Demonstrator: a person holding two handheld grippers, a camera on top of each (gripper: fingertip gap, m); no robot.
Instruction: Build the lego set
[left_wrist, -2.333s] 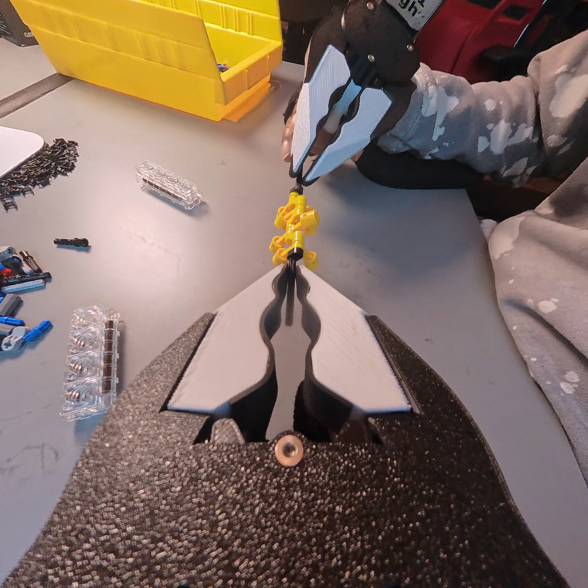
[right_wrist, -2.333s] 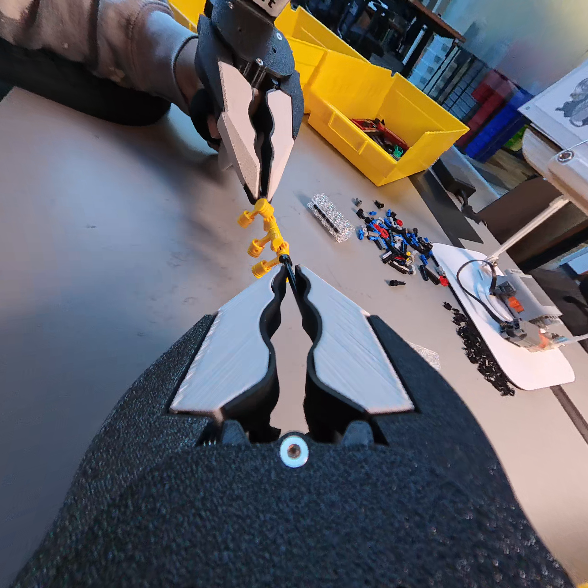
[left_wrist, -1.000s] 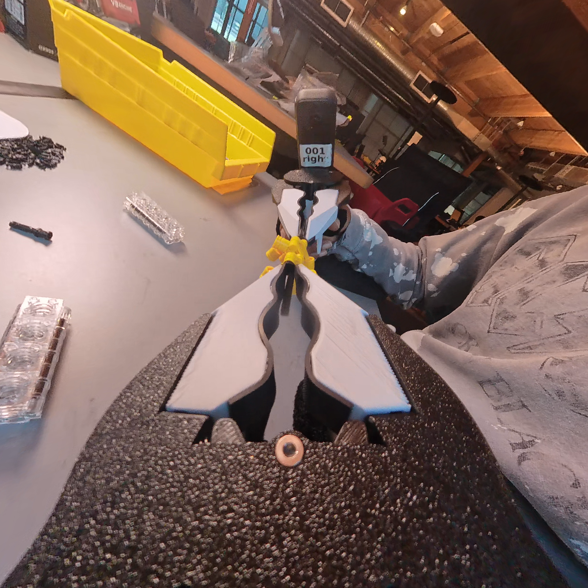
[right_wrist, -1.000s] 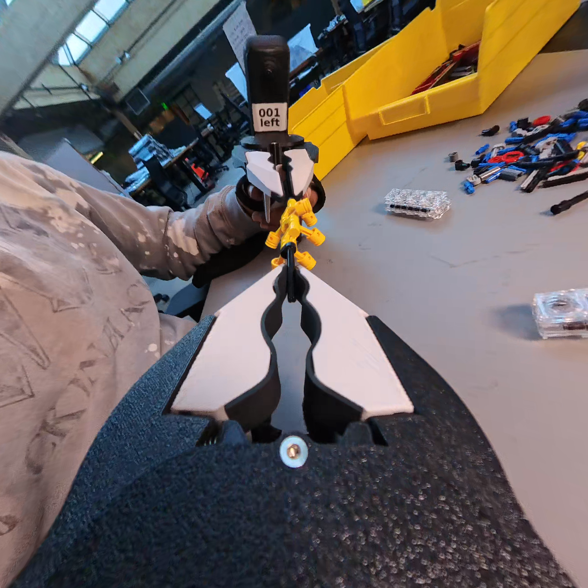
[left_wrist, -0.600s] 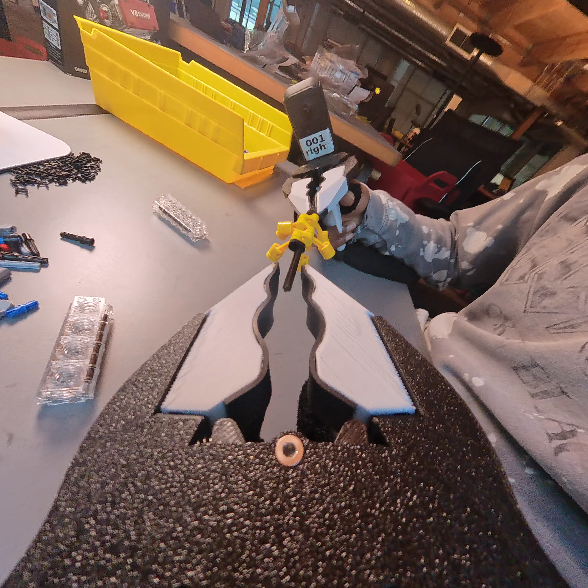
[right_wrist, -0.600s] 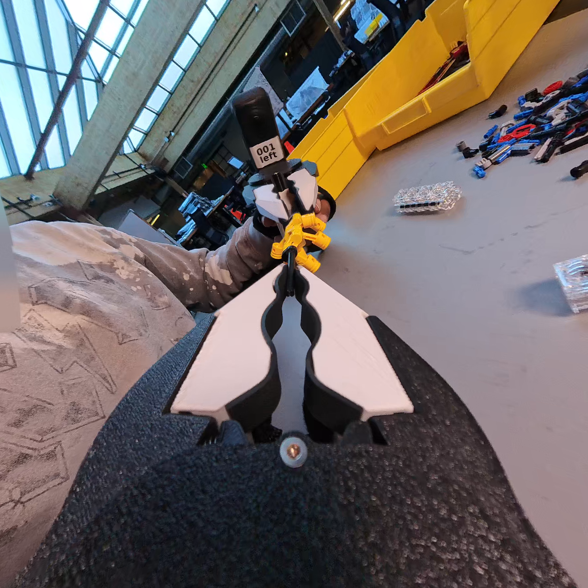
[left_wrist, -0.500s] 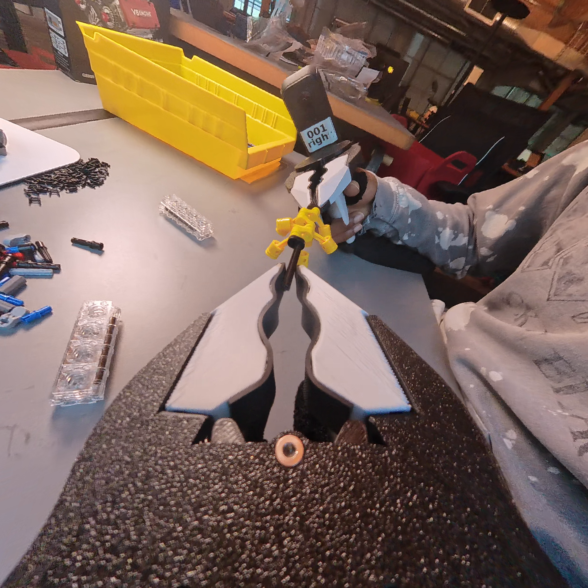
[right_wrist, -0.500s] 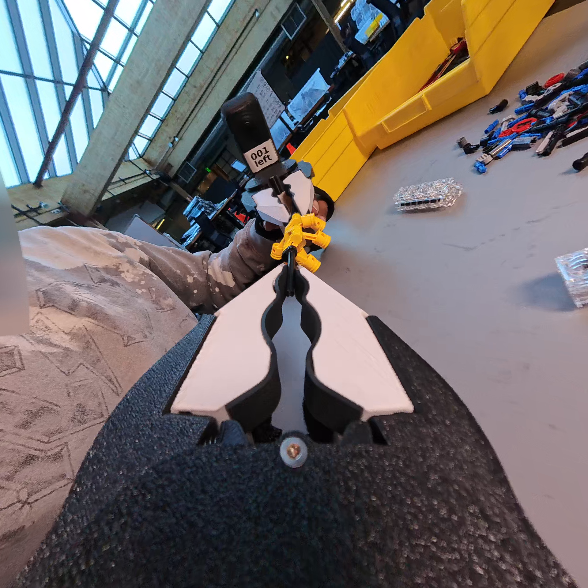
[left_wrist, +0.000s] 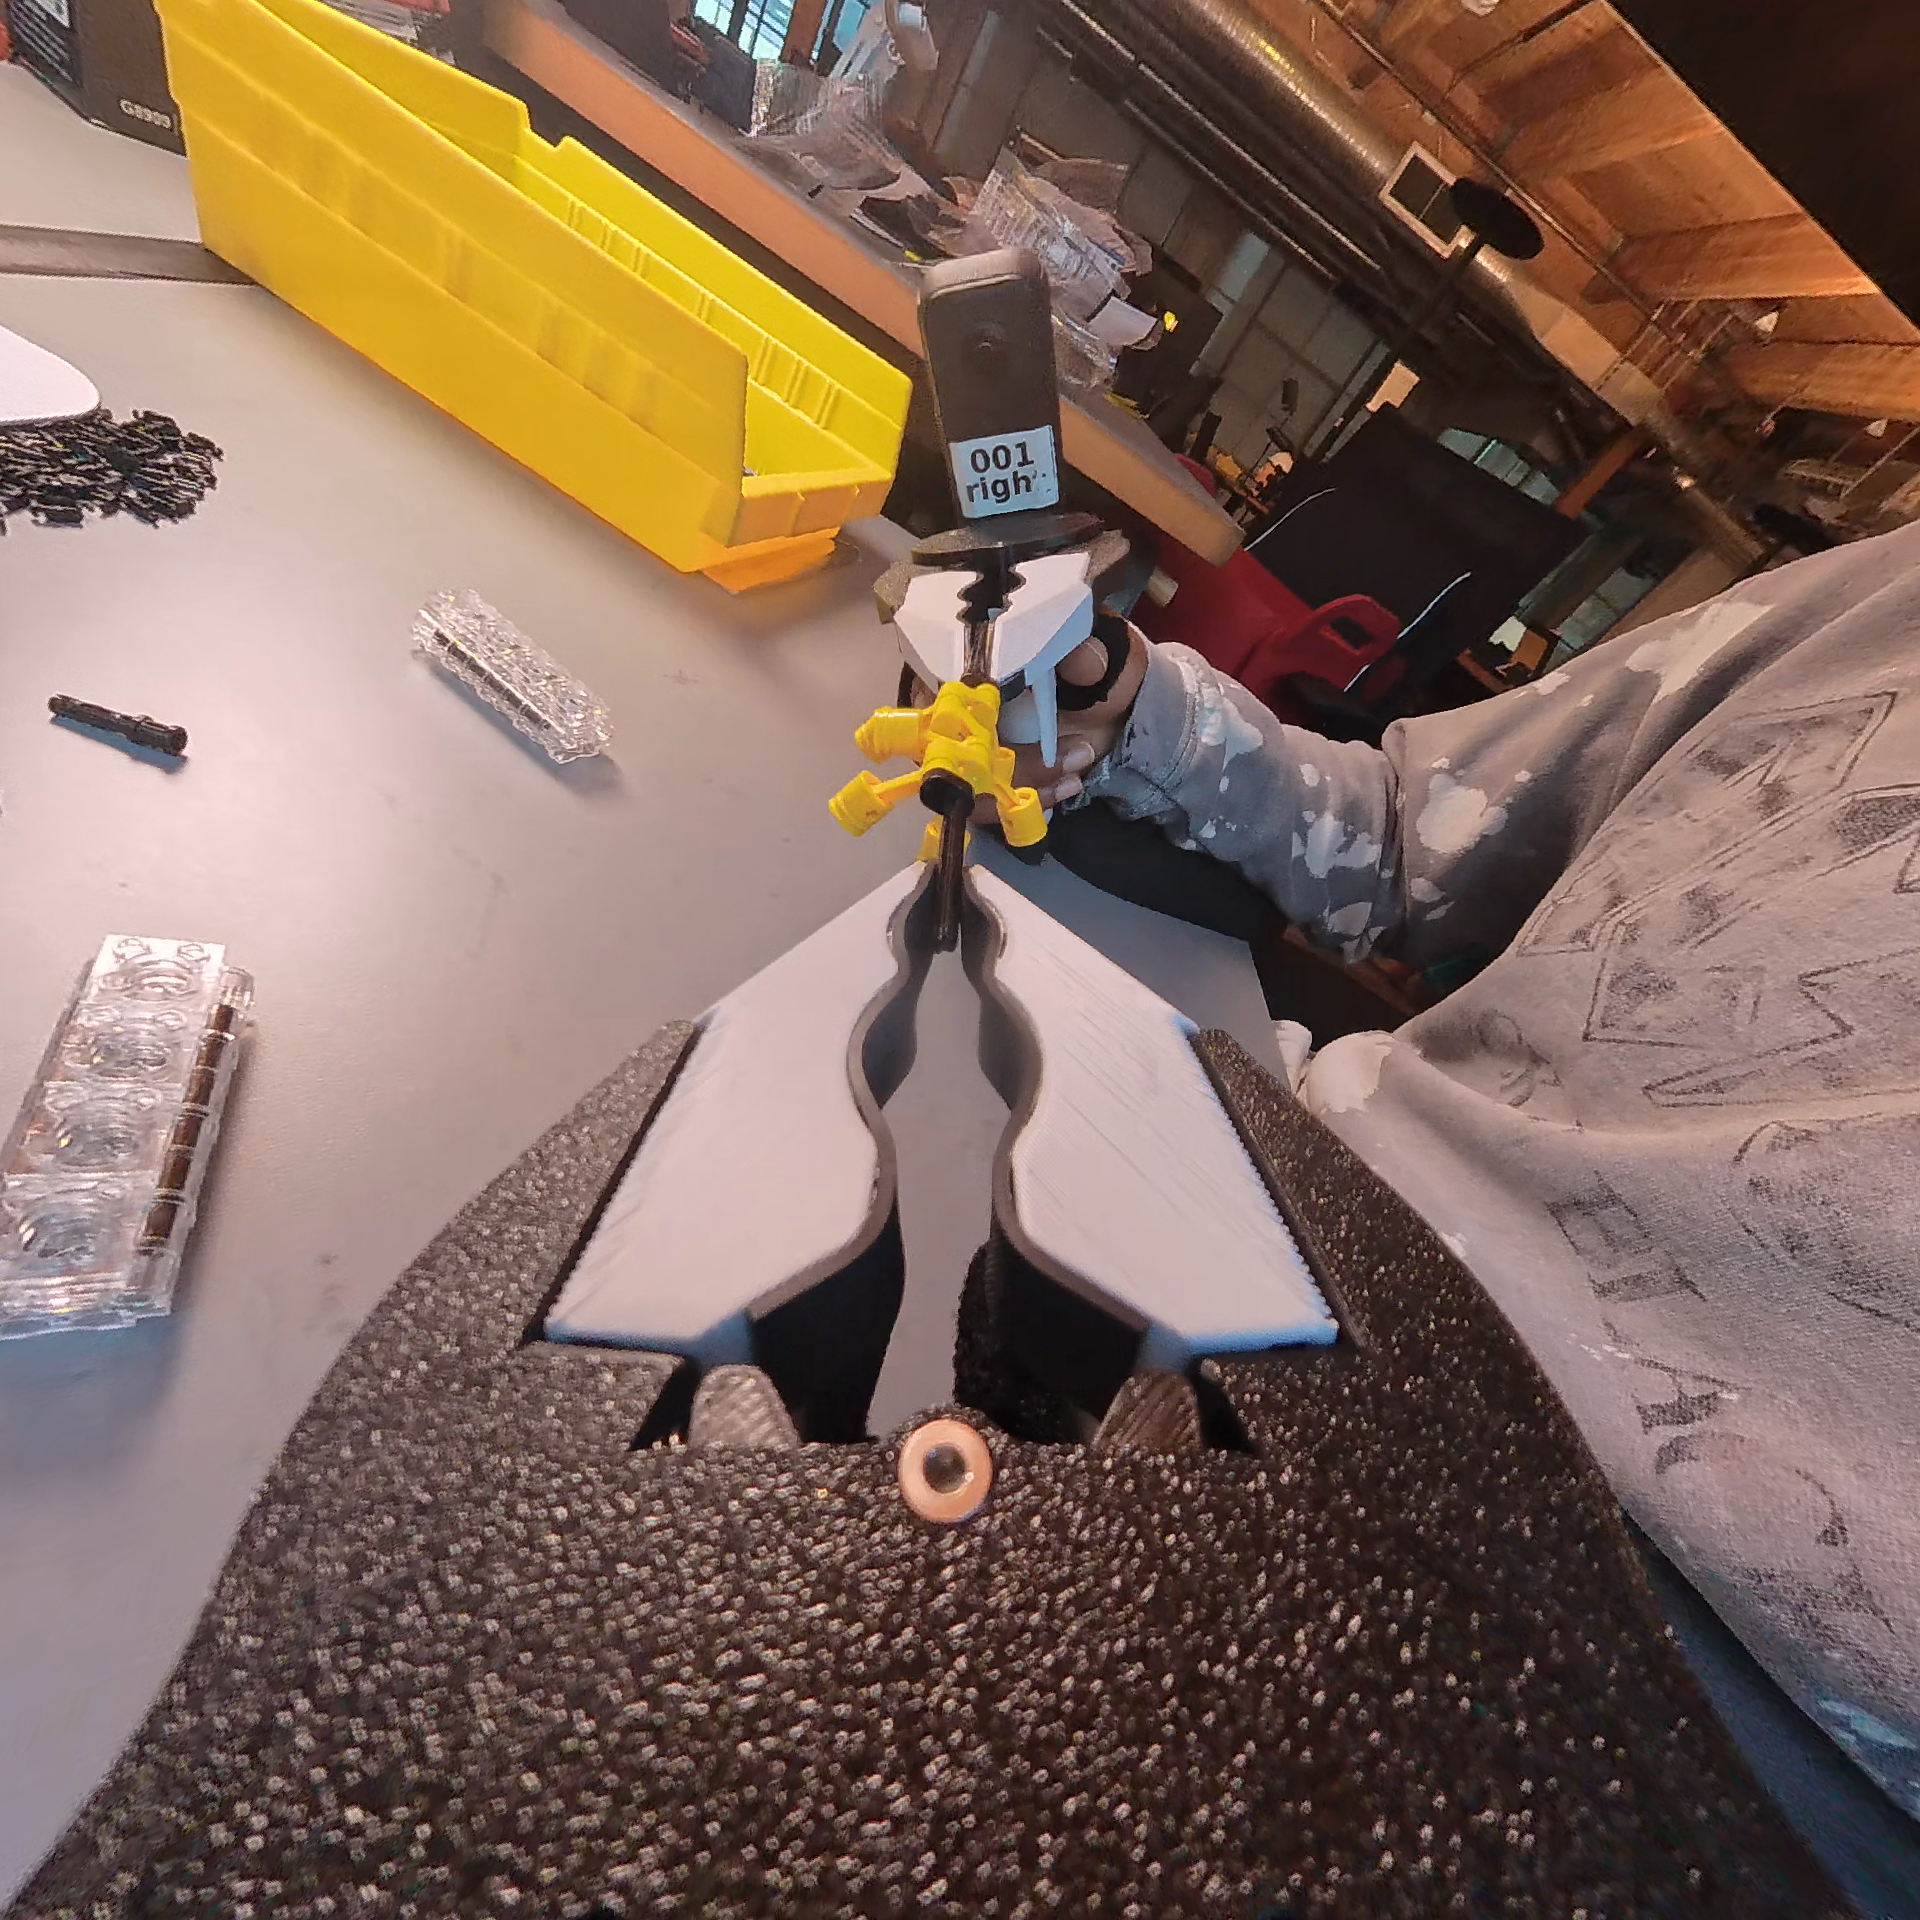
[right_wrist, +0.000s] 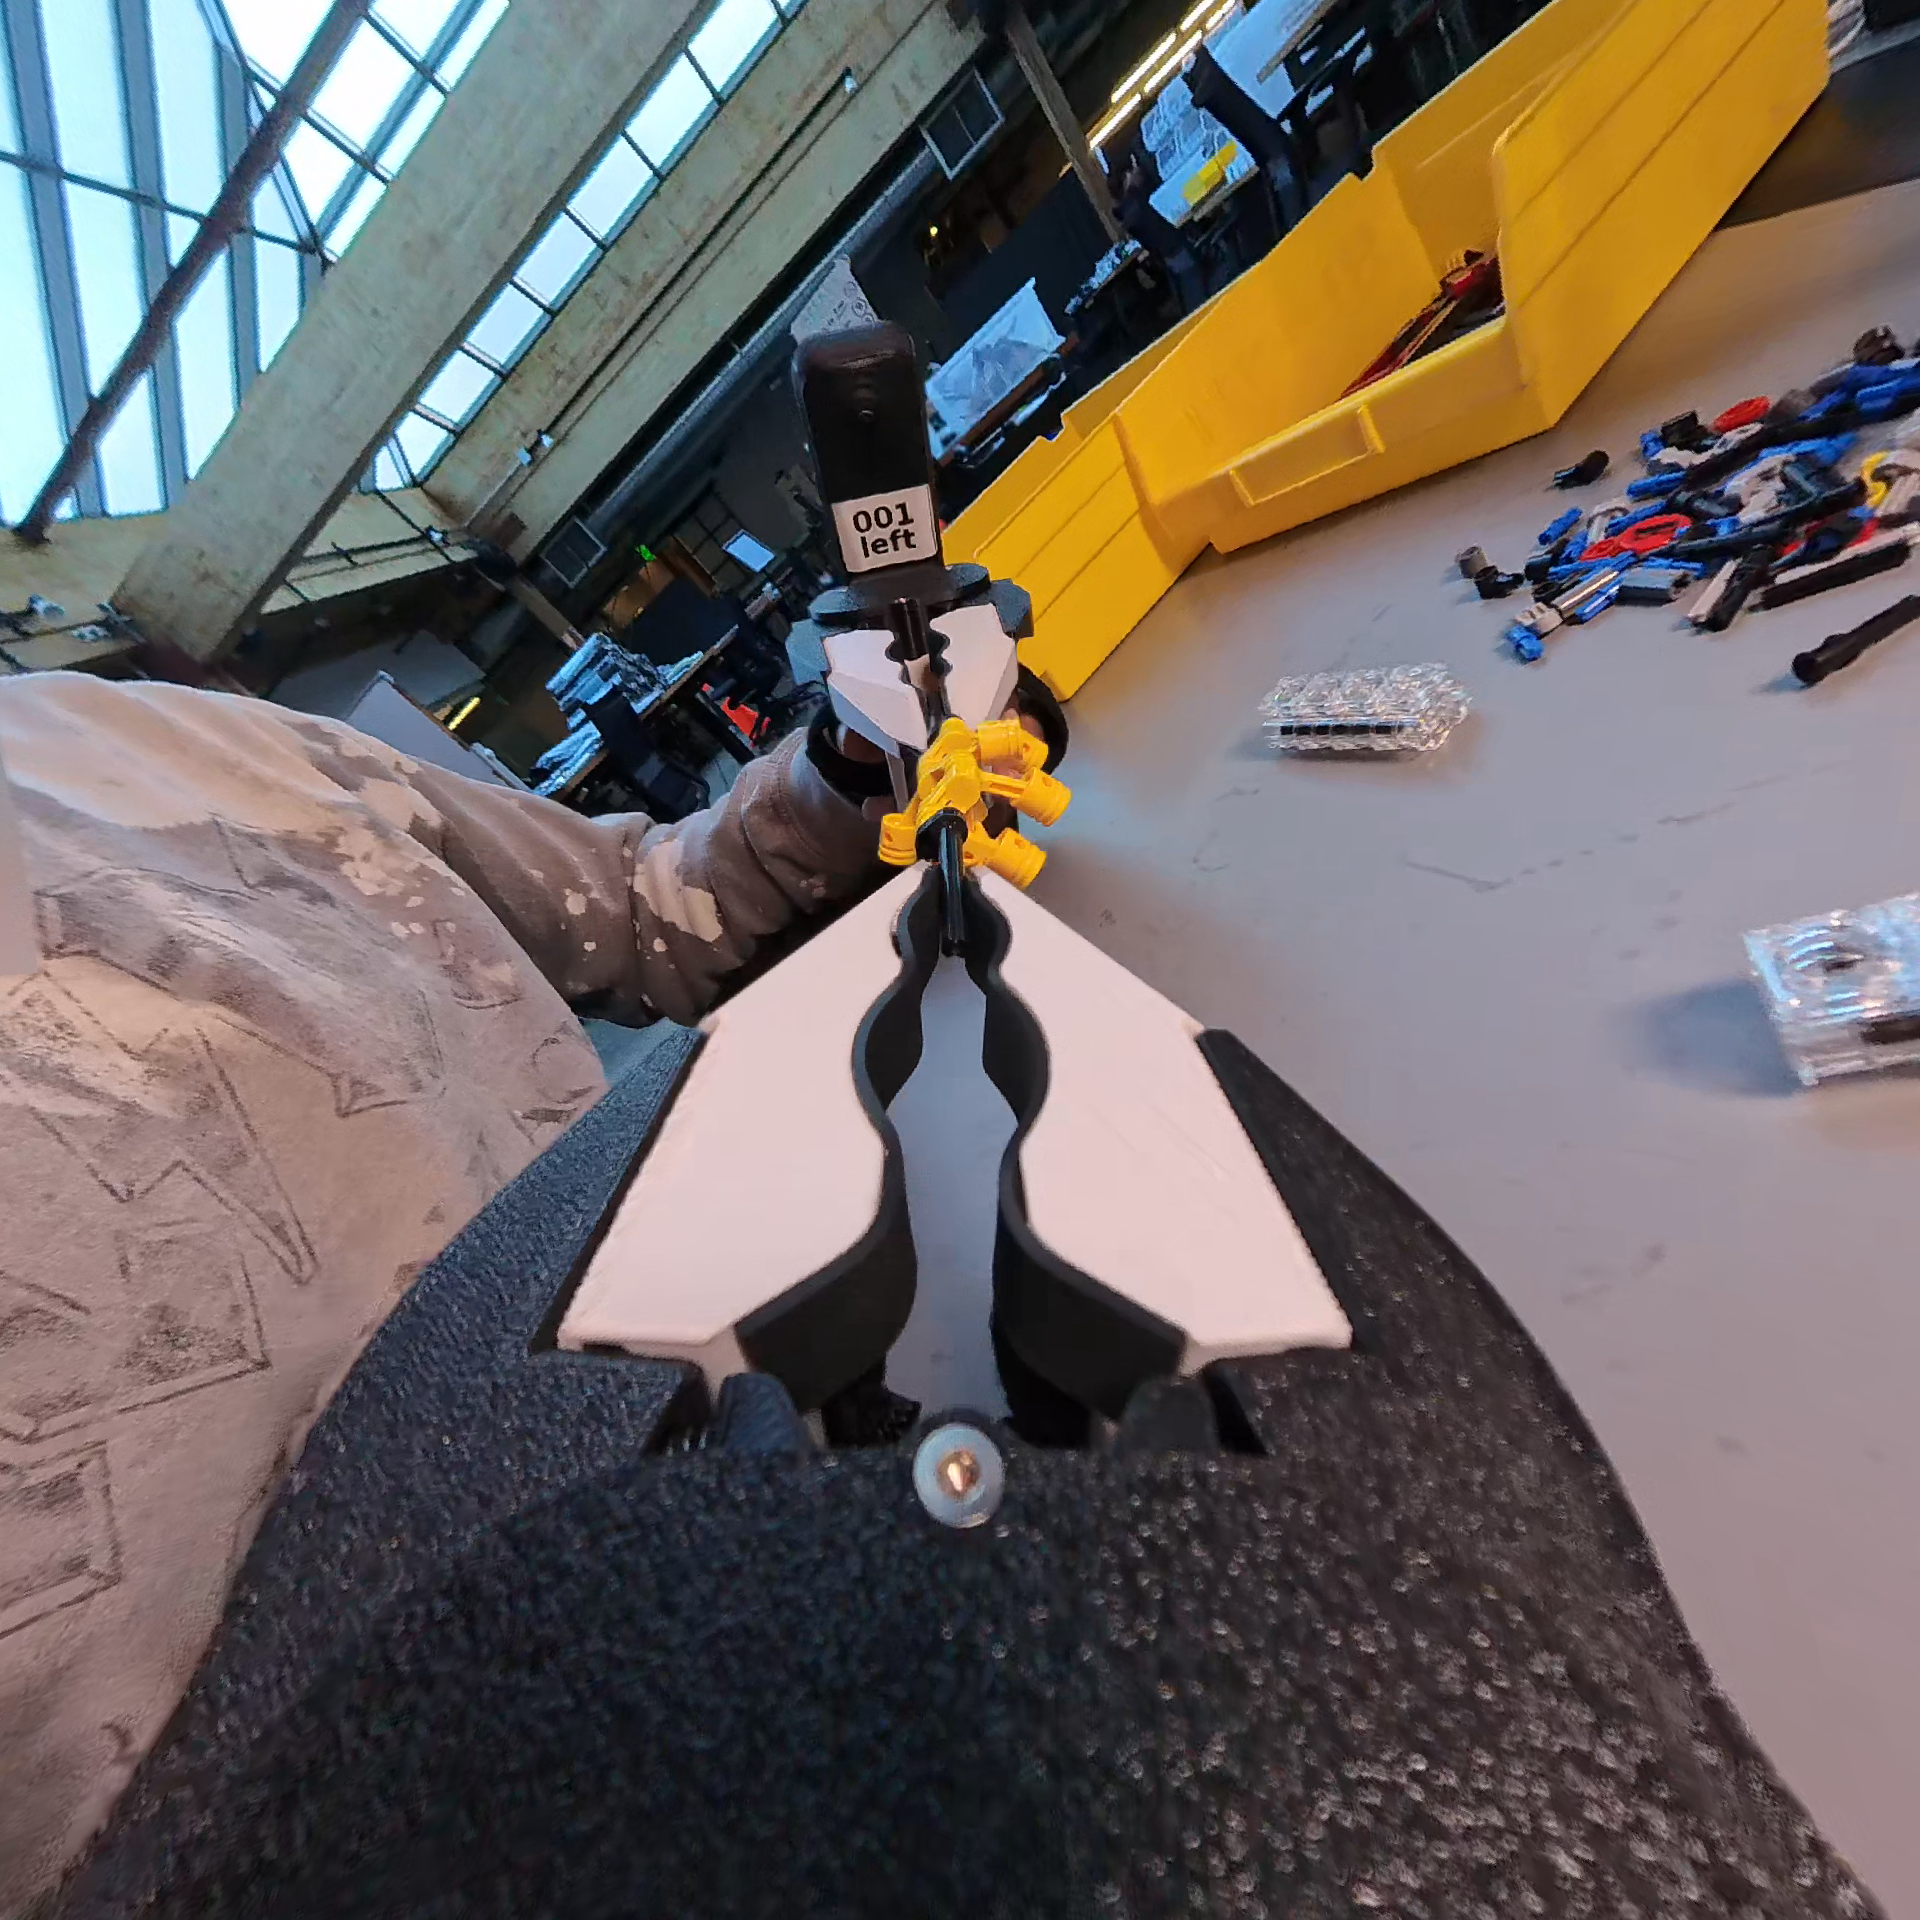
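A black axle carries several yellow connector pieces and hangs in the air above the grey table. My left gripper is shut on one end of the axle. My right gripper is shut on the other end, where the axle and the yellow connectors show close up. The two grippers face each other, nearly tip to tip. The right gripper also shows in the left wrist view, and the left gripper in the right wrist view.
Yellow bins stand at the back. Clear plastic trays lie on the table. A loose black pin, a heap of small black parts and a pile of blue, red and black pieces lie nearby. A person's grey sleeves flank both views.
Both grippers lifted and tilted from pointing down at the table to nearly level. The left gripper briefly loosened on the axle, then closed on it again. The yellow assembly stays between them.
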